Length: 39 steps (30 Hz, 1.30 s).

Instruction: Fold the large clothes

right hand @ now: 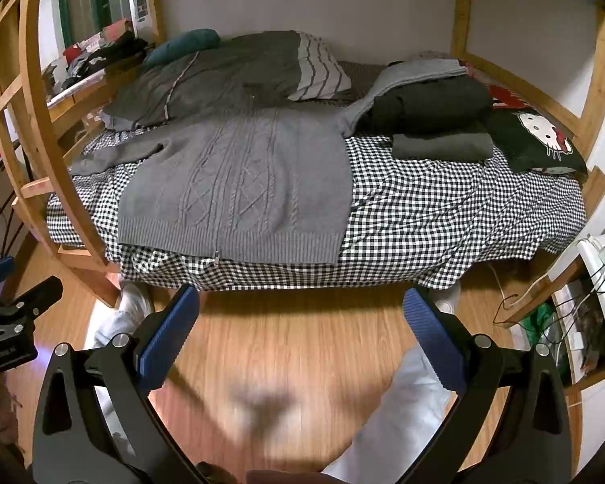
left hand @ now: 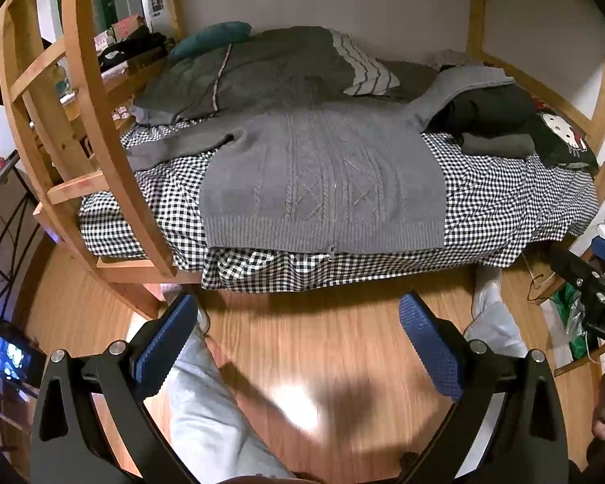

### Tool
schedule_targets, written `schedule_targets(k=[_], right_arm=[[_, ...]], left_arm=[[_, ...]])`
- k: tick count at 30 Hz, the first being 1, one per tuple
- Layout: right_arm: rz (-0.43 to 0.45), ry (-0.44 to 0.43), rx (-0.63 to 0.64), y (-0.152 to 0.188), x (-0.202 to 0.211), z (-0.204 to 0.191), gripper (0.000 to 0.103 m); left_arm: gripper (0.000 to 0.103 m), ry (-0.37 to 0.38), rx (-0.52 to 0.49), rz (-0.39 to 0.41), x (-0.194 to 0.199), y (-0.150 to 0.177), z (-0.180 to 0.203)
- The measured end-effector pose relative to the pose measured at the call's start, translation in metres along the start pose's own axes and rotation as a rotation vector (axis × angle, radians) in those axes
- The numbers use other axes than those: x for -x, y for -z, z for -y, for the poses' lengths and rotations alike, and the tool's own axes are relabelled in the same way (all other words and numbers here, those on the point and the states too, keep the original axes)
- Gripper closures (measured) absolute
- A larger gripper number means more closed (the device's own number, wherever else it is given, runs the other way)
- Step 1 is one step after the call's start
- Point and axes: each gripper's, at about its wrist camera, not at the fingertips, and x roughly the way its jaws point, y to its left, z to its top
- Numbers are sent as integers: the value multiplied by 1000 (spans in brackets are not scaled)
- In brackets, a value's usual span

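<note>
Left wrist: one grey cardigan point(left hand: 322, 177), two folded garments point(left hand: 492, 121).

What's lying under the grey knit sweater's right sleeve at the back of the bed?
The grey knit sweater's sleeve drapes over a stack of folded dark clothes, which rests on the checkered sheet. Whatever lies behind that stack is hidden.

Grey cable-knit cardigan point(left hand: 322, 177) flat on bed
</note>
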Motion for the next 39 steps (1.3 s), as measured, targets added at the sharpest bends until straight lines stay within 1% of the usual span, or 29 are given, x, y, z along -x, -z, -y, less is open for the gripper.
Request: schedule_targets(k=[39], right_arm=[[-15, -13, -4, -3, -4, 2, 3]], left_arm=[[5, -1, -21, -24, -11, 1, 5]])
